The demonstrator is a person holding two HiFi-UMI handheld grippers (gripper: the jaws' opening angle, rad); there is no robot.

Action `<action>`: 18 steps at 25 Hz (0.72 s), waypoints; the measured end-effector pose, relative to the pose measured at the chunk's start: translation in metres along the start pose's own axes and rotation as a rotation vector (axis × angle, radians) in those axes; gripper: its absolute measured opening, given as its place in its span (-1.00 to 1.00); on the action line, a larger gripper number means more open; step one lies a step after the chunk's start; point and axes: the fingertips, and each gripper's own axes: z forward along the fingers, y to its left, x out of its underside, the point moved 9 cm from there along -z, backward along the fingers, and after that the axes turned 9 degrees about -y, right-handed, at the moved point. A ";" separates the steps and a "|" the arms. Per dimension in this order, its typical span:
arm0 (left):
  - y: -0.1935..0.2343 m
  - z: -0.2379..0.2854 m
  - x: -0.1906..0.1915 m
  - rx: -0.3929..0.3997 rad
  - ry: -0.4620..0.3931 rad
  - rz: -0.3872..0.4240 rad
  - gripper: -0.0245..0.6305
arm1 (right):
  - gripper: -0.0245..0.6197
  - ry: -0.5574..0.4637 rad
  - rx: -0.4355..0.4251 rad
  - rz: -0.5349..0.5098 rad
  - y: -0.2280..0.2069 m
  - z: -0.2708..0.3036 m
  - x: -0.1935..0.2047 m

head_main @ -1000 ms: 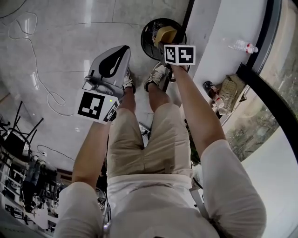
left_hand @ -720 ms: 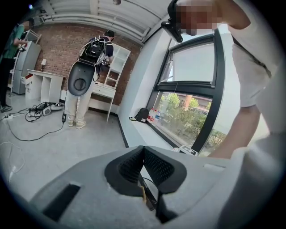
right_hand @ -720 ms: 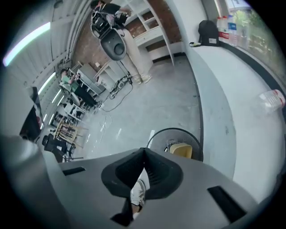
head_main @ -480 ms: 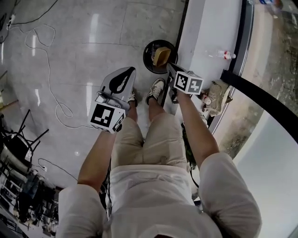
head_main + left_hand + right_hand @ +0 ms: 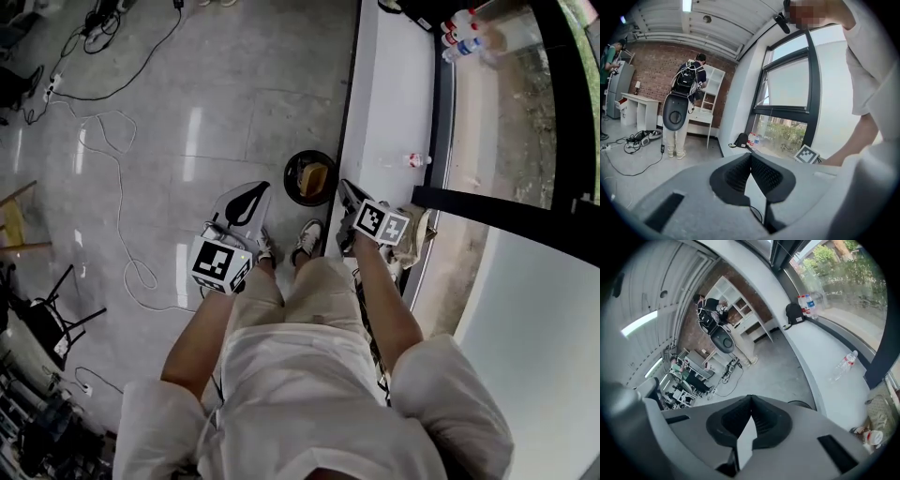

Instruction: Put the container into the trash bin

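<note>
The black round trash bin (image 5: 296, 169) stands on the floor against the white ledge, in front of the person's shoes. A tan container (image 5: 315, 178) lies inside it. My left gripper (image 5: 257, 188) hangs above the floor left of the bin, jaws shut with nothing in them. At the bin's right, over the ledge's edge, my right gripper (image 5: 344, 186) is also shut and empty. In the left gripper view the left gripper (image 5: 751, 155) points across the room with its tips together. The right gripper view shows the right gripper (image 5: 751, 398) closed, and the bin's rim (image 5: 801, 404) peeks out just beyond it.
A white ledge (image 5: 389, 103) runs along the window, with one plastic bottle (image 5: 413, 159), several more bottles (image 5: 461, 26) at its far end and a bag (image 5: 418, 225) near my right gripper. Cables (image 5: 112, 150) trail over the floor. A person (image 5: 684, 103) stands at white shelves.
Both grippers have risen well above the bin, and the head view has pulled back, so the bin looks smaller. The container stays in the bin. Both jaws stay shut.
</note>
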 end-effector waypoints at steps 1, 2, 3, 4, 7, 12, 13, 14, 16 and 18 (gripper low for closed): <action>-0.002 0.000 -0.009 0.002 -0.012 0.005 -0.87 | -0.92 -0.019 -0.007 -0.008 0.007 -0.006 -0.008; -0.003 -0.001 -0.018 0.005 -0.022 0.009 -0.87 | -0.92 -0.035 -0.015 -0.021 0.014 -0.013 -0.016; -0.006 -0.002 -0.027 0.009 -0.031 0.014 -0.87 | -0.92 -0.049 -0.023 -0.038 0.021 -0.019 -0.023; -0.008 -0.004 -0.035 0.013 -0.038 0.020 -0.87 | -0.92 -0.063 -0.034 -0.057 0.029 -0.026 -0.031; -0.012 -0.008 -0.061 0.022 -0.063 0.039 -0.87 | -0.92 -0.119 -0.075 -0.115 0.052 -0.046 -0.058; -0.015 -0.013 -0.113 0.012 -0.129 0.087 -0.87 | -0.92 -0.240 -0.137 -0.191 0.087 -0.082 -0.110; -0.015 -0.015 -0.124 0.009 -0.139 0.102 -0.87 | -0.92 -0.268 -0.146 -0.215 0.094 -0.090 -0.121; -0.016 -0.016 -0.135 0.005 -0.149 0.116 -0.87 | -0.92 -0.297 -0.154 -0.240 0.102 -0.099 -0.132; -0.017 -0.021 -0.157 -0.005 -0.172 0.133 -0.87 | -0.92 -0.356 -0.175 -0.281 0.117 -0.115 -0.153; -0.018 -0.025 -0.176 -0.015 -0.207 0.143 -0.87 | -0.92 -0.414 -0.203 -0.309 0.131 -0.131 -0.174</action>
